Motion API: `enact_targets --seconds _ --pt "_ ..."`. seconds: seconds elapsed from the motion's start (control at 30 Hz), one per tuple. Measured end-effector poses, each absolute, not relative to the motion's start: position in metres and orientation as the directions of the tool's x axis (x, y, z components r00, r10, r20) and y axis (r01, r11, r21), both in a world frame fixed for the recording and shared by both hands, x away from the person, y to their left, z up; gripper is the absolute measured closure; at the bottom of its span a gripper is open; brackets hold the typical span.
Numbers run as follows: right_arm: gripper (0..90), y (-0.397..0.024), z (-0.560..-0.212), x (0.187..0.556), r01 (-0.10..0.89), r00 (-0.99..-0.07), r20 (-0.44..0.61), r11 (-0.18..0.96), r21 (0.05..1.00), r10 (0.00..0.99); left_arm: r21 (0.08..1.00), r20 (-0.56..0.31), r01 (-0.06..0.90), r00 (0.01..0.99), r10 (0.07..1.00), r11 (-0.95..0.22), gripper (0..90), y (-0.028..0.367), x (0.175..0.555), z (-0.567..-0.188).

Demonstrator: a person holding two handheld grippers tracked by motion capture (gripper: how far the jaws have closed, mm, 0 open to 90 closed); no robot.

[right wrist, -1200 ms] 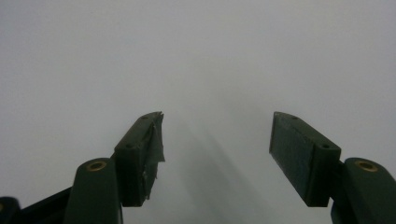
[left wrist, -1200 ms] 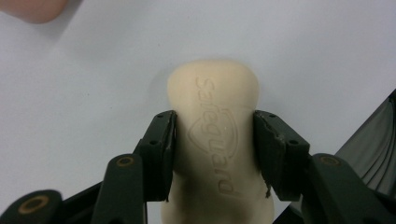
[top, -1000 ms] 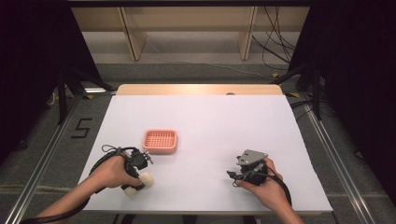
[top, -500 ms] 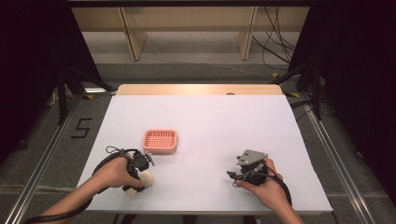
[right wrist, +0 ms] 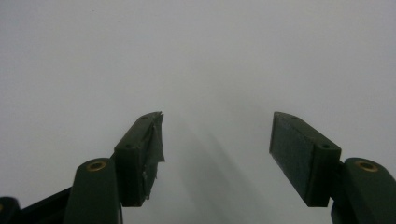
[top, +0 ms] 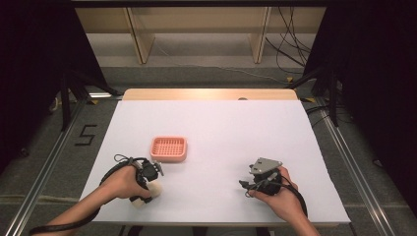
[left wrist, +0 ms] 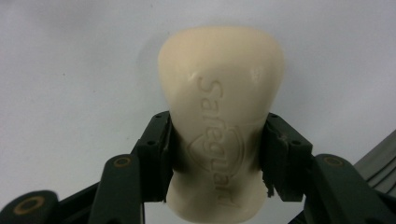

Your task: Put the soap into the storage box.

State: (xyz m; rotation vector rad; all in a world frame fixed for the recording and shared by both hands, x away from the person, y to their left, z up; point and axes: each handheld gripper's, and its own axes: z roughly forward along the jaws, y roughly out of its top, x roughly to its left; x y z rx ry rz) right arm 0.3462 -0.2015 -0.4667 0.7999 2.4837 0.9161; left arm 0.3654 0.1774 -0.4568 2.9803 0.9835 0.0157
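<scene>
A cream soap bar (left wrist: 222, 126) embossed "Safeguard" sits between my left gripper's (left wrist: 219, 144) two black jaws, which press on its narrow waist. In the high view the soap bar (top: 146, 193) lies low over the white table (top: 221, 128) near the front left edge, with the left gripper (top: 145, 186) shut on it. A pink slotted basket (top: 168, 148) rests just beyond it, empty. My right gripper (right wrist: 217, 140) stands open over bare table, with nothing between its jaws. The high view shows the right gripper (top: 251, 183) at the front right, held in a hand.
The table's front edge runs just below both hands. A wooden strip (top: 211, 94) borders the far edge. Metal rails (top: 54, 157) flank the table on the floor, and cables (top: 290, 54) lie at the back right.
The left gripper with the soap has shifted very slightly to the right. The right gripper has stayed where it was.
</scene>
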Motion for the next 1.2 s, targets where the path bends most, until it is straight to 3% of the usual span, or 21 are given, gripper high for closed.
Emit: enact_targets --seconds 1.2 --pt "35.4 -0.202 -0.466 0.347 0.373 -0.766 -0.154 0.627 0.684 0.624 0.189 -0.002 0.601 0.791 0.612 -0.776 49.2 0.180 0.370 -0.424"
